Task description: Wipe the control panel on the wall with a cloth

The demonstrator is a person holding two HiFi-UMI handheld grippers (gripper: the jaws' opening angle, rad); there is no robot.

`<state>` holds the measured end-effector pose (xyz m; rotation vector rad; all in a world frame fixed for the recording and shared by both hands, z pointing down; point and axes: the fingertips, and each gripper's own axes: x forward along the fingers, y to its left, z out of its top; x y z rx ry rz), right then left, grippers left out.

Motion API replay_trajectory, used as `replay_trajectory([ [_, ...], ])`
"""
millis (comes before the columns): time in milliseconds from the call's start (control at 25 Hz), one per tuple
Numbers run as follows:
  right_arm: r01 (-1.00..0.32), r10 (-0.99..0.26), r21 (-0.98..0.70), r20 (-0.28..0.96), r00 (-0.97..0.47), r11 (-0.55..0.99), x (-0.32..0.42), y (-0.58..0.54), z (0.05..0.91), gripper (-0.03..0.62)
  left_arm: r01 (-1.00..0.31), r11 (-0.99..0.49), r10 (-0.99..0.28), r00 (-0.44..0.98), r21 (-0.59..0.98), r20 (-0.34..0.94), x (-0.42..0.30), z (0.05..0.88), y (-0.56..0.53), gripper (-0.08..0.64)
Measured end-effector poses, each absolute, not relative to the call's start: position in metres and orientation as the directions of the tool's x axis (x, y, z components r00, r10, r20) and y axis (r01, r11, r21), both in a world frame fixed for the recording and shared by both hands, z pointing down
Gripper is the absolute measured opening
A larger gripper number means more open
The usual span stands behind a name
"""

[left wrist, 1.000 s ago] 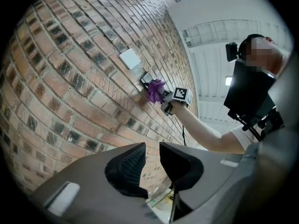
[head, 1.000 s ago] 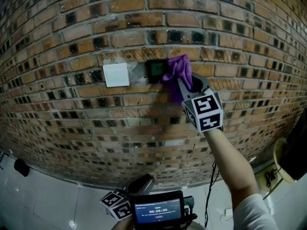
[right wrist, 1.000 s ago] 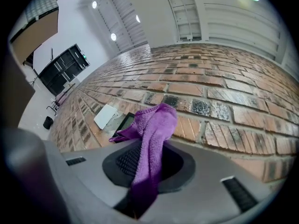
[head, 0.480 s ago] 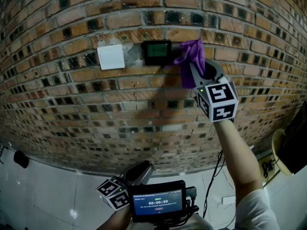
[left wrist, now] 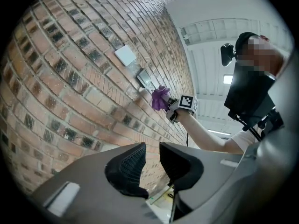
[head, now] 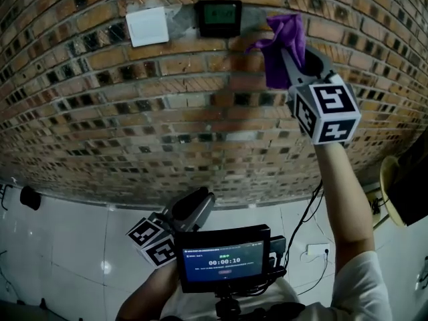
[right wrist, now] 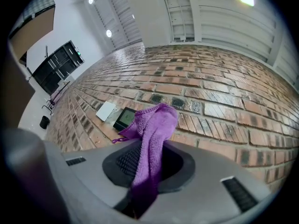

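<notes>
Two tongs are in play, one in each of the person's hands. The right tongs (right wrist: 148, 164) are clamped on the one purple cloth (right wrist: 152, 129), which stands up out of the jaws in a bunched fold and is raised against the brick wall (head: 167, 112). Two fittings sit side by side on that wall: one black control panel (head: 217, 17) with a green display, and one white switch plate (head: 147, 27) to its left. In the head view the cloth hangs just to the right of the panel, its lower corner close to the panel's edge but apart from it. The left tongs (left wrist: 150, 158) are held low, well away from the wall, their jaws slightly parted with nothing between them. One small screen (head: 224, 259) sits beside them.
</notes>
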<state>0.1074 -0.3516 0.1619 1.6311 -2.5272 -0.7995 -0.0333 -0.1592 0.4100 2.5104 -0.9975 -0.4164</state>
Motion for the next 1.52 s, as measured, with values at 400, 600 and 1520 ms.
replay_trajectory([
  [400,-0.841,-0.863,0.420,-0.213,-0.457,0.341,0.110,-0.338,0.185,0.080,-0.578,-0.665,-0.700,0.703,0.473,-0.125,-0.031,0.412,-0.157,0.081],
  [600,-0.841,-0.861,0.407,-0.206,-0.465,0.357,0.109,-0.326,0.198,0.080,-0.576,-0.666,-0.700,0.702,0.473,-0.131,-0.032,0.416,-0.158,0.081],
  [1520,-0.851,-0.870,0.339,-0.147,-0.470,0.402,0.123,-0.291,0.245,0.080,-0.569,-0.665,-0.694,0.710,0.484,-0.119,-0.032,0.418,-0.163,0.081],
])
